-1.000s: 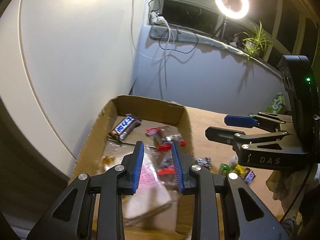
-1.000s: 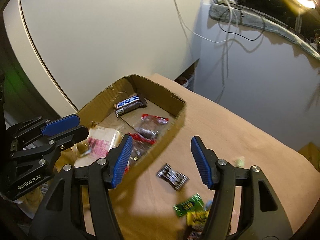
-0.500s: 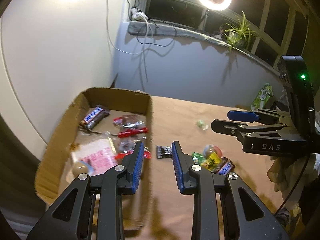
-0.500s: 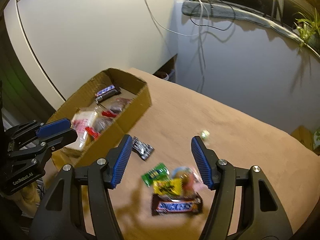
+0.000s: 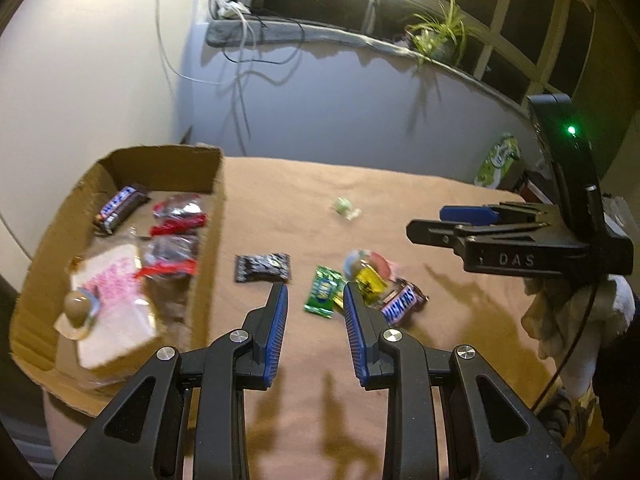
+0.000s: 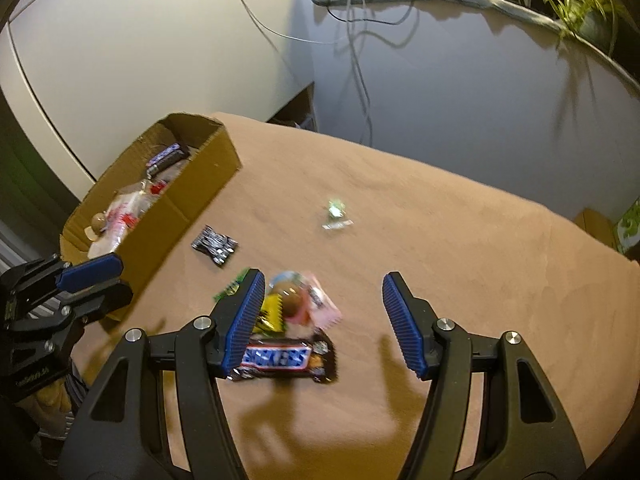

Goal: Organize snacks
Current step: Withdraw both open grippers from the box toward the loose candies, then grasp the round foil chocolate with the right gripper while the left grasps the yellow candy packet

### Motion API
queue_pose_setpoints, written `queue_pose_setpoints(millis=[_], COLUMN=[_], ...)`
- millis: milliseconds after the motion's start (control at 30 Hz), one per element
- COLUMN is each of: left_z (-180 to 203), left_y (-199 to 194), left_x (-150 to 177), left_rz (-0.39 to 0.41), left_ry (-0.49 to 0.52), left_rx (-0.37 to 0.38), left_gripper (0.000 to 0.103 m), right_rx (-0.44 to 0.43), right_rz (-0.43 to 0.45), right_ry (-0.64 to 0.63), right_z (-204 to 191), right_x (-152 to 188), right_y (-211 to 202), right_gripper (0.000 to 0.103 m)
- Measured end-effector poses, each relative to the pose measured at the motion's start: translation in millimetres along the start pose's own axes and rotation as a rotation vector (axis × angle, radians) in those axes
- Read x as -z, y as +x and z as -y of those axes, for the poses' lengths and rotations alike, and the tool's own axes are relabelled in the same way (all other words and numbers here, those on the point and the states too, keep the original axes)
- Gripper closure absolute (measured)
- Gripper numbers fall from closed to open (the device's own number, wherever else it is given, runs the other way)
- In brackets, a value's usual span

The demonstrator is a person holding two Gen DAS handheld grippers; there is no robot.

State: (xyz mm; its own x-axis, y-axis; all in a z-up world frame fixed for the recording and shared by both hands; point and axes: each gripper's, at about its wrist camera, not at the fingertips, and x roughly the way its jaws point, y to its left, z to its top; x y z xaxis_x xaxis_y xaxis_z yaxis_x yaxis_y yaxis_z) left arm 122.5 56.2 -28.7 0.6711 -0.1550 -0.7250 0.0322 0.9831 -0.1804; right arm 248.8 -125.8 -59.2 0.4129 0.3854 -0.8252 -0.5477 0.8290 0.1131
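Observation:
A cardboard box at the table's left holds a dark bar, red-ended clear packets and a pink-and-white packet. Loose on the brown cloth lie a black-and-white packet, a green packet, a yellow packet, a round sweet and a Snickers bar. My left gripper hovers open, narrowly, above the green packet and holds nothing. Over the pile, my right gripper hangs open and wide, also empty. A small green candy lies farther back.
Behind the table stands a grey wall with dangling cables and a sill bearing a plant under a ring light. A green carton sits at the far right. A gloved hand carries the right gripper. Bare cloth stretches right of the pile.
Both grippers have swung right, from over the cardboard box to over the loose pile of snacks. Their jaw gaps look the same as before.

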Motion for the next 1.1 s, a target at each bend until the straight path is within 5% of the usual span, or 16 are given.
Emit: queue_pose_setpoints(millis=[433, 1100], left_z=[18.6, 33.5], left_y=[33.3, 72.7], left_x=[1.2, 3.8], left_rz=[-0.061, -0.133], left_ry=[0.063, 0.148], left_rx=[0.013, 0.044], left_gripper=[0.076, 0.076], right_rx=[-0.044, -0.147], right_rz=[-0.048, -0.117], right_ry=[-0.005, -0.014], right_z=[7.3, 5.8], right_x=[18.0, 19.0], right_y=[22.5, 61.3], right_gripper=[0.04, 0.086])
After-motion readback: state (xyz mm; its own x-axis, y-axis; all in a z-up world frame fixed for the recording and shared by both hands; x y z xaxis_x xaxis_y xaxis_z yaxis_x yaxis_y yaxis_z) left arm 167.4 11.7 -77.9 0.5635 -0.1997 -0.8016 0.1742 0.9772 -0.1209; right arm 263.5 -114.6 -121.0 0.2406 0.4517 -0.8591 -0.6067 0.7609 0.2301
